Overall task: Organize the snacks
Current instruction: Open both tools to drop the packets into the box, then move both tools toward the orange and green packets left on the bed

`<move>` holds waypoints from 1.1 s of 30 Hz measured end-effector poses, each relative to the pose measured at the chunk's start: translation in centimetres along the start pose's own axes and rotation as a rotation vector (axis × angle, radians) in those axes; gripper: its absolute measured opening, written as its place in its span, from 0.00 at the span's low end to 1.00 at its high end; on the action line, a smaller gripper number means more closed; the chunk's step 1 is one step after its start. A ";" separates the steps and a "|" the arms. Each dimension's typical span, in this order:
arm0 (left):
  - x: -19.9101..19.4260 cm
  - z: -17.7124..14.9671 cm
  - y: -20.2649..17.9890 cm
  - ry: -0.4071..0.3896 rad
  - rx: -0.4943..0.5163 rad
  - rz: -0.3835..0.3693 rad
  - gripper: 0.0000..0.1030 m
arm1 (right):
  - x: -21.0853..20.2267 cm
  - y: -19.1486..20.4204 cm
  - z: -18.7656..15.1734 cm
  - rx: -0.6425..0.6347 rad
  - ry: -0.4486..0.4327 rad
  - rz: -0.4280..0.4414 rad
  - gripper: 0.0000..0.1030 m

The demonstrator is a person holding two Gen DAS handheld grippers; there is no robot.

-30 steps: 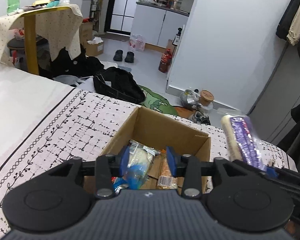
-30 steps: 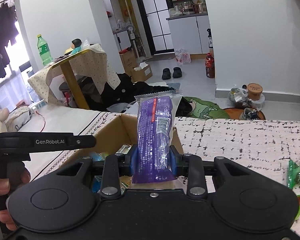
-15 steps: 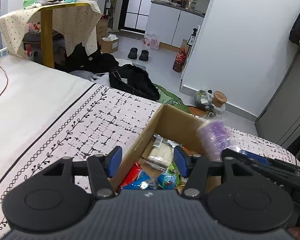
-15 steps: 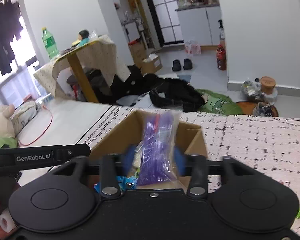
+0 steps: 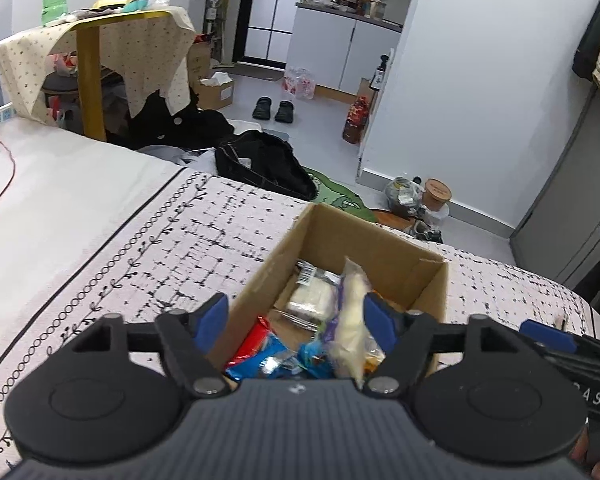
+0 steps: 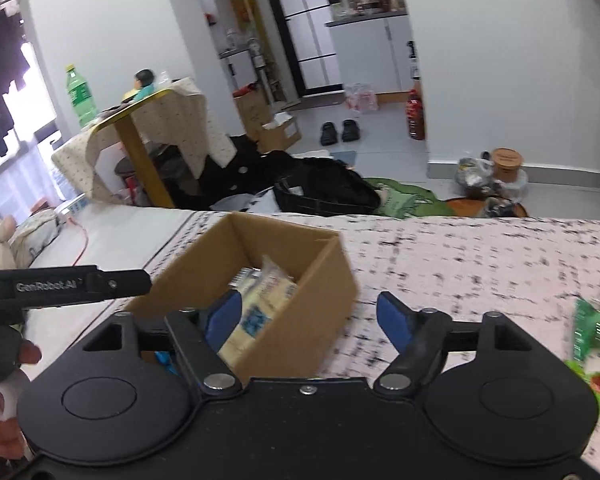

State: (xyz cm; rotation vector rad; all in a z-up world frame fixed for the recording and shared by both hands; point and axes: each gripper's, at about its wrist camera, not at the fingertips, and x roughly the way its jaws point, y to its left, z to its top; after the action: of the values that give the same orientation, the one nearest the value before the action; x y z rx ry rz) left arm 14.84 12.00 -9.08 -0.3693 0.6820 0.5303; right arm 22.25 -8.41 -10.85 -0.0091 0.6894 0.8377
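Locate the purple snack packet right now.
In the left wrist view the purple snack packet stands on edge inside the cardboard box, right half, beside a pale wrapped snack; the right tool is open and empty.

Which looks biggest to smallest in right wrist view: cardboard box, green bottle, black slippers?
1. cardboard box, largest by far, though nearest the camera.
2. green bottle.
3. black slippers, close to the bottle; distance makes that ranking unsure.

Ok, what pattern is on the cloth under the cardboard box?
Pinkish-white cloth with a black broken grid print; left wrist view shows it best.
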 end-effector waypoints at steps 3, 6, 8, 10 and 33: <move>0.1 -0.2 -0.8 0.012 0.005 -0.002 0.78 | -0.8 -1.0 -0.4 0.012 -0.007 -0.022 0.79; 0.3 -0.4 -1.7 0.025 0.010 -0.004 0.78 | -1.7 -1.9 -0.8 0.016 -0.013 -0.041 0.86; 0.2 -0.6 -2.2 0.027 0.014 -0.010 0.79 | -2.1 -2.3 -1.1 0.015 -0.015 -0.054 0.90; 0.1 -0.8 -2.9 0.027 0.021 -0.012 0.79 | -2.5 -2.8 -1.3 0.014 -0.017 -0.065 0.94; -0.6 -3.2 -10.8 0.003 0.123 -0.100 0.97 | -6.9 -9.1 -4.4 0.082 -0.044 -0.147 1.00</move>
State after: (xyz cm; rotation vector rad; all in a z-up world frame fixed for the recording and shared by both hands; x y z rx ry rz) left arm 19.00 1.50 -9.37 -0.2877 0.6921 0.3915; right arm 22.79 -20.47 -12.71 0.0323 0.6731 0.6665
